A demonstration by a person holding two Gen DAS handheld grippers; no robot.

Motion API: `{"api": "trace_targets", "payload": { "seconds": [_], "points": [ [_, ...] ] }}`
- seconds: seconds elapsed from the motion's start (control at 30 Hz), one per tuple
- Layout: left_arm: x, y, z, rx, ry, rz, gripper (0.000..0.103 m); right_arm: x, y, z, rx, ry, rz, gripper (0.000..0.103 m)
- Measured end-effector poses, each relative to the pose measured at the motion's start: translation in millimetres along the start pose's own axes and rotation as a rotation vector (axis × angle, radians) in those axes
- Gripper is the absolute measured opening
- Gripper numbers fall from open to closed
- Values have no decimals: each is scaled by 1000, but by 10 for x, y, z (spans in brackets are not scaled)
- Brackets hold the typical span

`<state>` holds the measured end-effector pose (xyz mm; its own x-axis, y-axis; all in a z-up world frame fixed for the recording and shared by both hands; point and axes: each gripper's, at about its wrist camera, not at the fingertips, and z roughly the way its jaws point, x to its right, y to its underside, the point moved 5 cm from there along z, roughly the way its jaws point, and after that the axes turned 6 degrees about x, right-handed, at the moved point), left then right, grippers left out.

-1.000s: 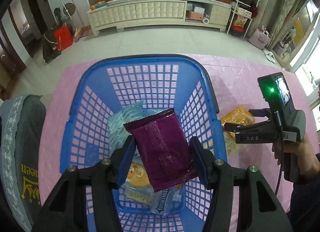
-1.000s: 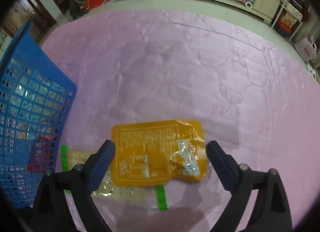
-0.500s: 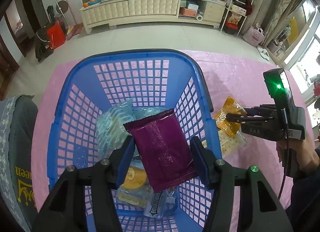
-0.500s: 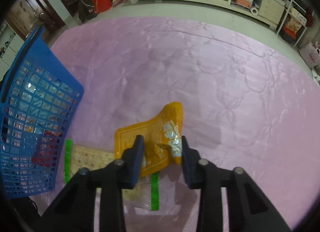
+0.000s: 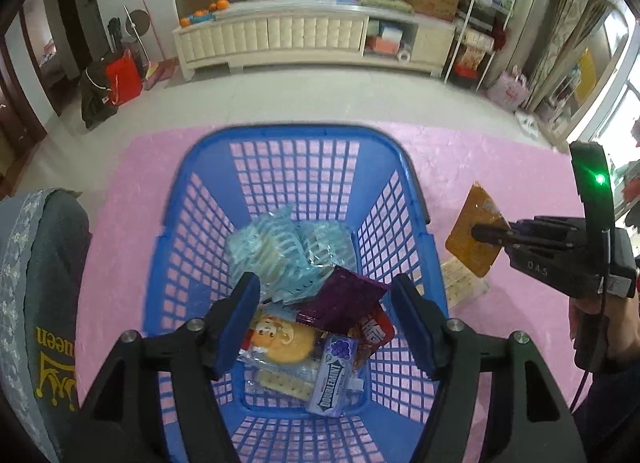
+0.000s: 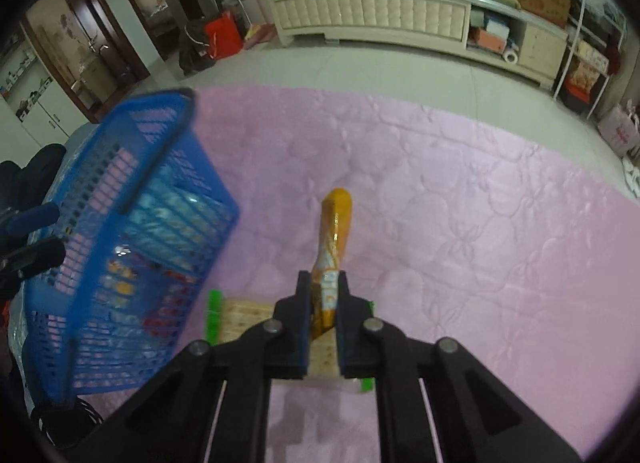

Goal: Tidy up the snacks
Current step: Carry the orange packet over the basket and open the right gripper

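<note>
A blue basket (image 5: 404, 175) stands on the pink cloth and holds several snacks. A purple packet (image 5: 340, 299) lies on top of them. My left gripper (image 5: 325, 317) is open above the basket and holds nothing. My right gripper (image 6: 323, 305) is shut on an orange packet (image 6: 336, 223) and holds it on edge above the cloth, right of the basket (image 6: 120, 223). The orange packet (image 5: 474, 231) also shows in the left wrist view. A clear cracker packet (image 6: 240, 317) with green ends lies on the cloth beneath it.
The pink cloth (image 6: 460, 203) covers the table. A grey cushion (image 5: 44, 303) lies to the left of the basket. A long white cabinet (image 5: 312, 39) stands across the floor at the back.
My left gripper opened and the purple packet dropped into the basket. My right gripper shut on the orange packet and lifted it off the cloth, turning it on edge.
</note>
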<state>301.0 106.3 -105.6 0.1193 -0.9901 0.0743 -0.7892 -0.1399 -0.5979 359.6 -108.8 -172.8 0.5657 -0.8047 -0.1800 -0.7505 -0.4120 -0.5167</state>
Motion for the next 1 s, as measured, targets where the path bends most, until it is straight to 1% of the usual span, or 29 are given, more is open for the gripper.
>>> {"api": "trace_targets", "payload": {
  "seconds": [0.17, 0.3, 0.43, 0.57, 0.77, 1.0],
  "points": [
    [-207, 20, -269, 38, 15, -27, 66, -165, -128, -250, 47, -2, -16, 13],
    [-318, 65, -444, 57, 18, -24, 66, -315, -220, -407, 79, -1, -30, 13],
    [-383, 73, -607, 75, 53, -21, 66, -537, -269, -603, 116, -2, -44, 13],
    [-450, 70, -743, 100, 52, -13, 66, -788, -354, -732, 136, -7, -71, 13],
    [-583, 83, -760, 109, 58, -9, 66, -1114, -448, -748, 148, -13, -106, 13],
    [-696, 81, -679, 97, 76, -8, 66, -1303, -503, -554, 125, -5, -118, 13]
  ]
}}
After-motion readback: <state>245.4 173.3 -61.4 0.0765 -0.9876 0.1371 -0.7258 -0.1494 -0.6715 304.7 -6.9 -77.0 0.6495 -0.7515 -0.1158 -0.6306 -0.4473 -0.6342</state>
